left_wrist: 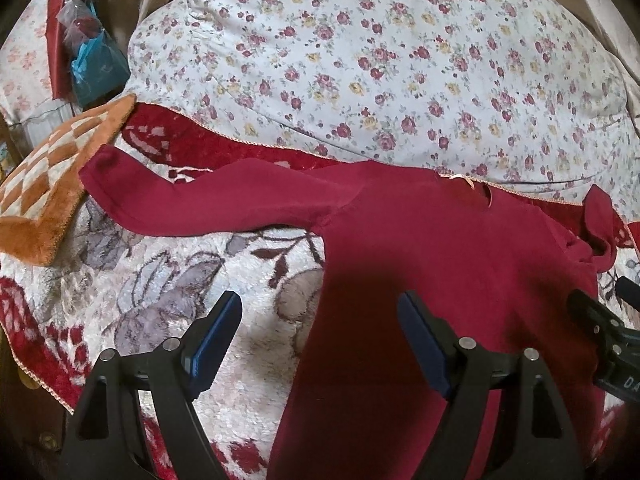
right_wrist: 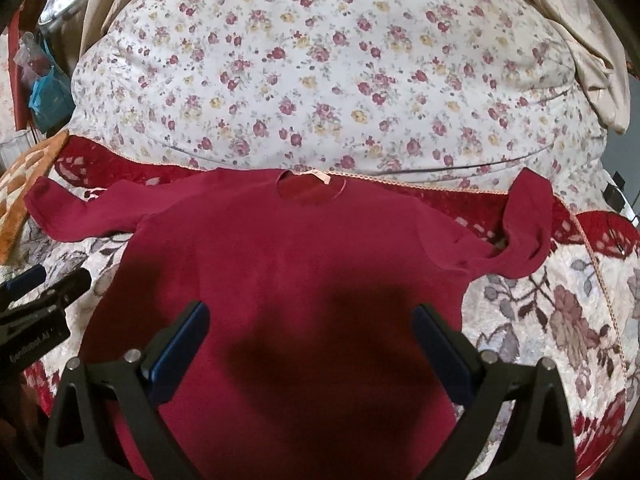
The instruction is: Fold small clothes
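Both grippers' fingers (right_wrist: 196,332) above shirt (right_wrist: 288,248)

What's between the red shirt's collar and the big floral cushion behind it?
Only a strip of the red-patterned blanket with its scalloped edge; nothing else lies between the red shirt collar and the floral cushion, clearest in the right wrist view.

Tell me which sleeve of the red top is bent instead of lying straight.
The right sleeve: it kinks upward near the flowered cushion. The left sleeve lies stretched out straight toward the orange checked mat.
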The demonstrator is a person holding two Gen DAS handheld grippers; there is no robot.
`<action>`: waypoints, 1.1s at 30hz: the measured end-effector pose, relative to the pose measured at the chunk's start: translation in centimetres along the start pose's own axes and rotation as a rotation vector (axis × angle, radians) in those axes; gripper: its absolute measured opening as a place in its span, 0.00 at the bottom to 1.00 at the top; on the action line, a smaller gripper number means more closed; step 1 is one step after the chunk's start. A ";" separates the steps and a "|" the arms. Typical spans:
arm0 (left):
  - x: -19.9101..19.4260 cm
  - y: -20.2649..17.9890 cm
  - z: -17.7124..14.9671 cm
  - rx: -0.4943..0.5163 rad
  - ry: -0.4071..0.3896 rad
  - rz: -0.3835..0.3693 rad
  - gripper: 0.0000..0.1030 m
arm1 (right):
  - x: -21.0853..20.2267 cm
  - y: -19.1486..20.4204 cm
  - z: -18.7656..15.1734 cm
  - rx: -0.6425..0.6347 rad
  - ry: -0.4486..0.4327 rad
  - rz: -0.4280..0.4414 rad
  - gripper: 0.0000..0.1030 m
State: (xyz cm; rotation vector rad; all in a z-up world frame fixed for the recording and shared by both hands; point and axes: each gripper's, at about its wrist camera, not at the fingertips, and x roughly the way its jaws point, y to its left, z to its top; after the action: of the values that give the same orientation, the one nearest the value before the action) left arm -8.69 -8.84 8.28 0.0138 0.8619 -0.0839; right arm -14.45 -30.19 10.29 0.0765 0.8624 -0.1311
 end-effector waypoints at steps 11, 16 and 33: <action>0.8 0.0 0.1 -0.009 0.016 -0.003 0.59 | 1.4 0.0 0.4 -0.002 0.028 -0.022 0.99; 1.3 0.4 0.2 -0.018 0.022 0.000 0.59 | 1.9 0.2 0.2 -0.007 0.040 -0.027 0.99; 2.7 2.2 0.2 -0.031 0.052 0.038 0.59 | 3.7 1.4 0.8 -0.025 0.063 -0.013 0.99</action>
State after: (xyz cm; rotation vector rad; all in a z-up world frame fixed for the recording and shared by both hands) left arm -6.57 -6.80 6.31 0.0033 0.9147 -0.0342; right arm -11.27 -29.23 7.95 0.0524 0.9276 -0.1306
